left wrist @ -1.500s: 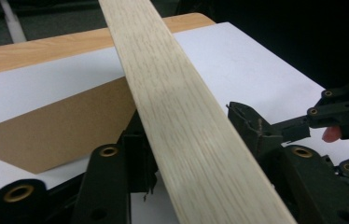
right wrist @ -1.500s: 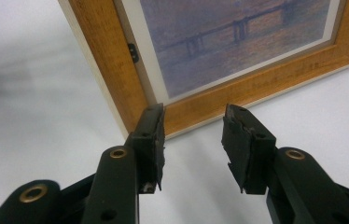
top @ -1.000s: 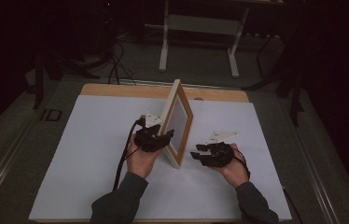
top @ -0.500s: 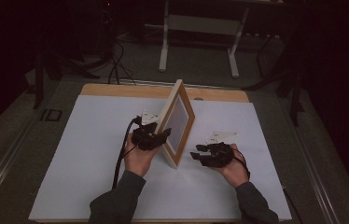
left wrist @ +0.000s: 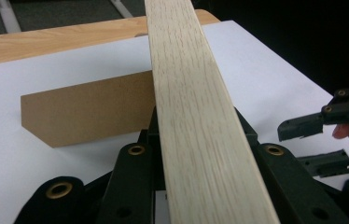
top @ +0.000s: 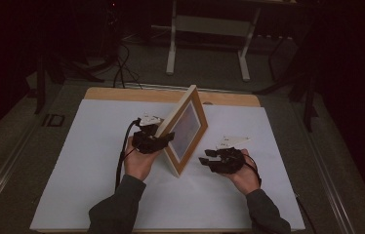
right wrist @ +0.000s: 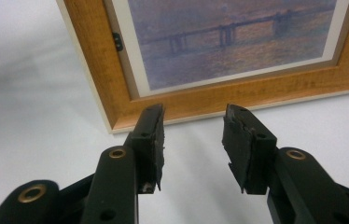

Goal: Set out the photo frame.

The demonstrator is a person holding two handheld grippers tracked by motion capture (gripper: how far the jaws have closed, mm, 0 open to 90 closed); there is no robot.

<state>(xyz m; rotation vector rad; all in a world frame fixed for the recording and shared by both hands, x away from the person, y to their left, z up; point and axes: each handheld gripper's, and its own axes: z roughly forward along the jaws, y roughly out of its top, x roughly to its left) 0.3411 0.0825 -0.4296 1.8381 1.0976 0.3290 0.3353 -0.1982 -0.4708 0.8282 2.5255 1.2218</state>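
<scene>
Wooden tabletop (top: 122,93), light wood strip bare along the 12 o'clock edge. White sheet (top: 83,161) covers nearly all the rest, reaching the 6 o'clock edge. Wood picture frame (top: 183,129) stands on the sheet near centre, tilted, lower edge touching the sheet, glazed print facing 3 o'clock. In the left gripper view a brown back stand (left wrist: 84,112) juts out from the frame's rear, its lower edge on the sheet.

Wooden picture frame (top: 185,130) with bridge print stands on edge, tilted, mid white mat; brown stand flap behind, edge in left gripper's jaws
</scene>
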